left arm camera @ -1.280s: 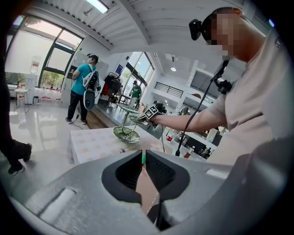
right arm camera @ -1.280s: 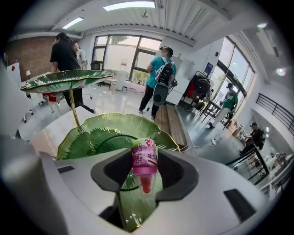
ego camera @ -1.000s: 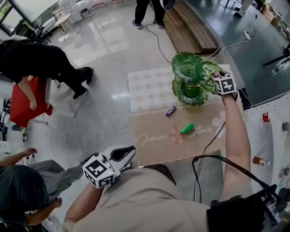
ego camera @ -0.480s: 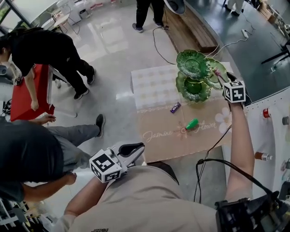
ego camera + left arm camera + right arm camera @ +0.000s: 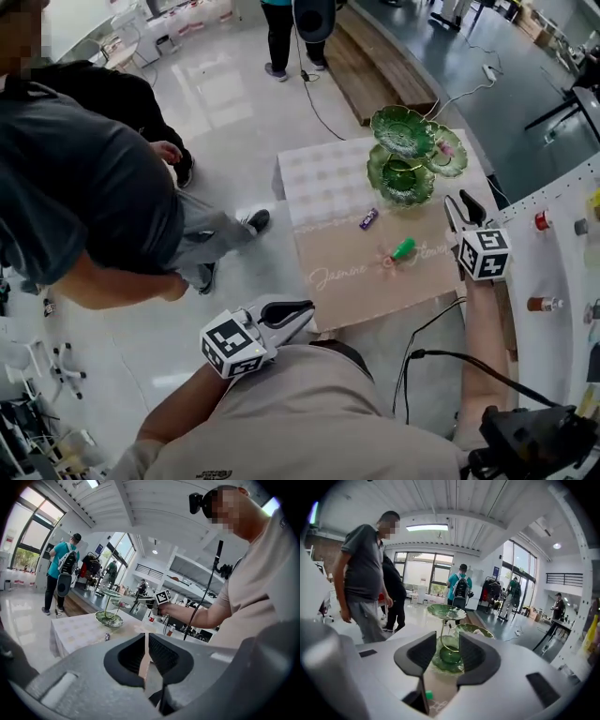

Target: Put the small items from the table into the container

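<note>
A green glass tiered dish stand stands at the far end of the cloth-covered table. A small pale item lies in its right-hand dish. On the cloth lie a purple wrapped item and a green item. My right gripper hovers over the table's right edge, near side of the stand, and its jaws are closing with nothing between them. Its own view looks at the stand and the green item. My left gripper is shut and empty, off the table's near-left corner.
A person in a grey shirt stands on the floor left of the table, others behind. A white counter with small bottles runs along the right. A black cable hangs off the table's near edge. A wooden bench lies beyond.
My right gripper has drawn back from the dish stand toward me along the table's right edge. The left gripper crept toward the table. The grey-shirted person walked in at the left.
</note>
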The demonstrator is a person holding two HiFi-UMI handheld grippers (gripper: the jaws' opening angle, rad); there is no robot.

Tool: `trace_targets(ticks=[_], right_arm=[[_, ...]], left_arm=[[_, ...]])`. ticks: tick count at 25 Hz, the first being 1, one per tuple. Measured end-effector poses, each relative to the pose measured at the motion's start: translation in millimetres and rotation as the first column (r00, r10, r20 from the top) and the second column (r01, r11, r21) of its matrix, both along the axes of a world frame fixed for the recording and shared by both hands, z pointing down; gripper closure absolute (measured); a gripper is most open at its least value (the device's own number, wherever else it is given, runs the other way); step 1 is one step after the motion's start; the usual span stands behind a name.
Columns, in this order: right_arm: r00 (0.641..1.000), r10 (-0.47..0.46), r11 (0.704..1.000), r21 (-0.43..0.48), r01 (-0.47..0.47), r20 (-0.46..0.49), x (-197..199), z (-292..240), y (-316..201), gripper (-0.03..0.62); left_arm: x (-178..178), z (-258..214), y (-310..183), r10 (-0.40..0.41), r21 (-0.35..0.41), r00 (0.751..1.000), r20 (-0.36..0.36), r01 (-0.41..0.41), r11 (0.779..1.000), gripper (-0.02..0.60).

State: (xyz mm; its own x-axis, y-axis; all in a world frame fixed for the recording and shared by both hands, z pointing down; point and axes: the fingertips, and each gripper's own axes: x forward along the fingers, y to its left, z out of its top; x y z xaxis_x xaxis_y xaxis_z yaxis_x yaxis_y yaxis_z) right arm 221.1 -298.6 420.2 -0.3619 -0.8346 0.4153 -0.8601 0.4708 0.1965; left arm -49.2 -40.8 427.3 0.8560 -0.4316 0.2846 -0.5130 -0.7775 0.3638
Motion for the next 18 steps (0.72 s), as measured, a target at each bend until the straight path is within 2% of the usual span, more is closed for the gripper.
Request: trace_targets(ticks=[8, 14, 18], right_arm=[[0.992, -0.012, 0.997, -0.070, 0.021, 0.124, -72.0, 17.1, 134.1, 0.490], [0.978, -0.055, 0.993, -0.091, 0.074, 0.200, -136.8, 31.0, 218.8, 0.540], [0.971, -0.093, 0.984, -0.129, 0.123, 0.219, -180.5, 47.6, 267.2, 0.549]], left_arm=[[-26.8, 0.8, 35.6, 0.071, 0.008, 0.997, -0.027, -0.071, 0.997, 0.563], [-50.2, 0.8, 62.9, 0.101, 0.015, 0.995, -0.028, -0.100, 0.995, 0.563], [-66.2, 3.9, 83.0, 0.123, 0.015, 0.992, -0.026, -0.122, 0.992, 0.563]])
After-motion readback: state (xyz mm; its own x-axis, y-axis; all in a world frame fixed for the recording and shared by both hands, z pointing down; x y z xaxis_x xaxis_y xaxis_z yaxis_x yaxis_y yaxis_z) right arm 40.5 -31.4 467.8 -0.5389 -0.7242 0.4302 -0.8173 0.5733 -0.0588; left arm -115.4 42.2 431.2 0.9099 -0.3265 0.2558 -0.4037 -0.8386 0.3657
